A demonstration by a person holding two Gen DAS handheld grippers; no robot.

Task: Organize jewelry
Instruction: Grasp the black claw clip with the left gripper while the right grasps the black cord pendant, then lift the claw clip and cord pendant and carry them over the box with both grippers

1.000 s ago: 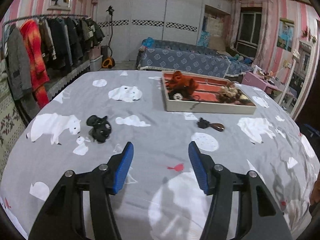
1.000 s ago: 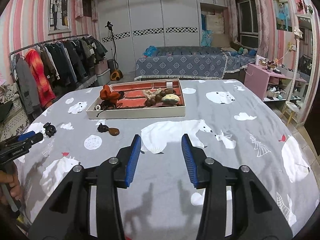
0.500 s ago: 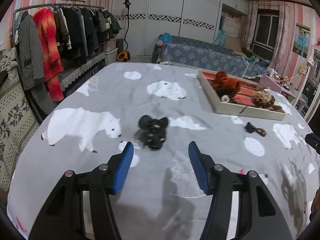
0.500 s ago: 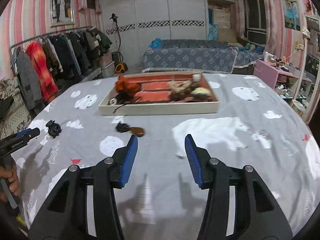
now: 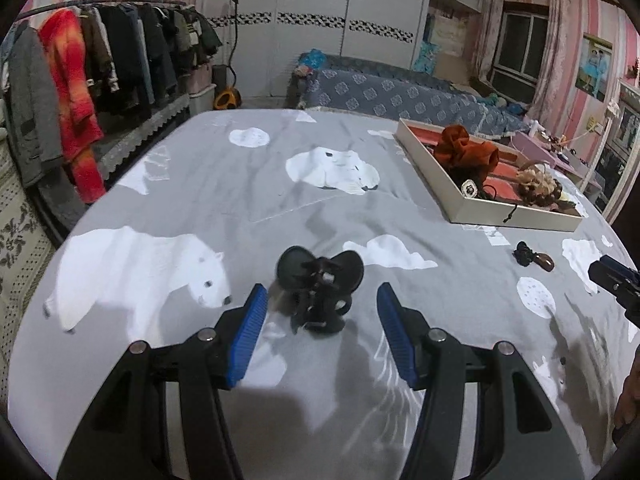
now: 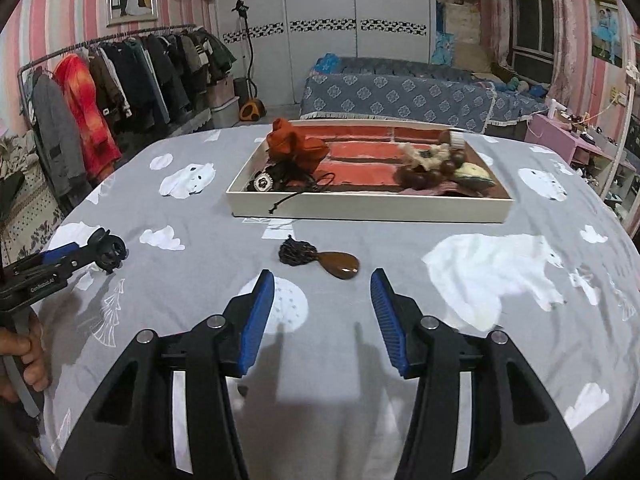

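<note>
A black hair clip (image 5: 320, 280) lies on the grey bear-print cover, just between the tips of my left gripper (image 5: 320, 294), which is open, its blue pads clear of the clip. In the right wrist view a brown teardrop pendant on a bunched black cord (image 6: 340, 266) lies just beyond my right gripper (image 6: 322, 276), open with nothing between its pads. Behind it stands the cream tray (image 6: 368, 208) with a red lining. It holds a rust-coloured scrunchie (image 6: 294, 146), dark beads (image 6: 424, 170) and a black corded piece. The tray (image 5: 516, 216) sits at the right in the left wrist view.
A rack of hanging clothes (image 5: 80, 80) runs along the left. Behind the cover is a blue patterned bed (image 6: 400, 96), with a pink desk (image 6: 560, 140) at the right. A hand (image 6: 28, 352) holds the left gripper at the left edge.
Both grippers came forward and lower. The left swung onto the black clip, which now lies at its tips. The right closed in on the pendant and its jaws widened a little.
</note>
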